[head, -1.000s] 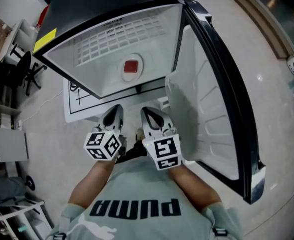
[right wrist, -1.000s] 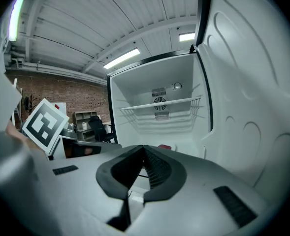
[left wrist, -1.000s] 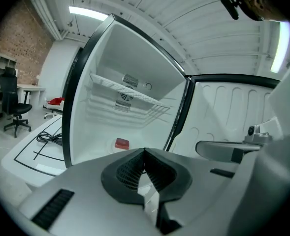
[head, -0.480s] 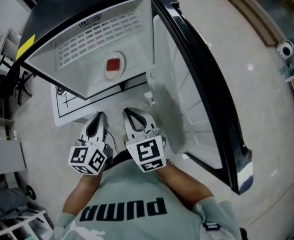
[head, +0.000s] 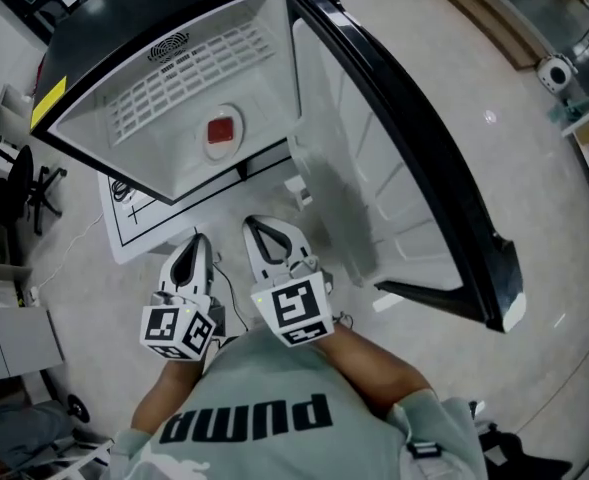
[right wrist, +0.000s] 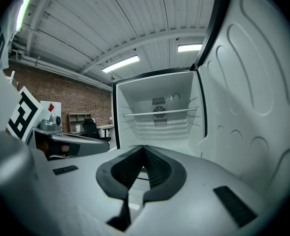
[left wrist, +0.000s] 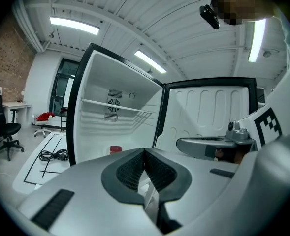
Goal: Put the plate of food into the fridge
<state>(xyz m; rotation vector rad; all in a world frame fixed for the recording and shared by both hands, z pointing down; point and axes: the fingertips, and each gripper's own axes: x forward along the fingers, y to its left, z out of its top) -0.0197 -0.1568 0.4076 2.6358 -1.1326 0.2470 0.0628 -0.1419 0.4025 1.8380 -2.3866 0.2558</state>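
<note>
The fridge point(head: 174, 78) stands open, its door point(head: 404, 178) swung out to the right. Inside, on the white floor of the fridge, sits a white plate with red food point(head: 222, 133); the food point(left wrist: 115, 149) also shows in the left gripper view under a wire shelf point(left wrist: 116, 107). My left gripper point(head: 196, 248) and right gripper point(head: 262, 233) are side by side close to my chest, well short of the fridge opening. Both are shut with nothing between the jaws. The right gripper view looks straight into the fridge at its wire shelf point(right wrist: 159, 114).
A white floor mat with black lines point(head: 134, 223) lies under the fridge's left side, with a coiled cable point(left wrist: 51, 155) on it. A black office chair point(head: 14, 183) and grey cabinets point(head: 9, 338) stand at the left. The door's inner shelves point(head: 374, 238) are just right of my right gripper.
The head view has shifted, so the fridge sits more to the left. Both grippers stay shut and side by side, a little lower and further left in the picture. The plate has not moved.
</note>
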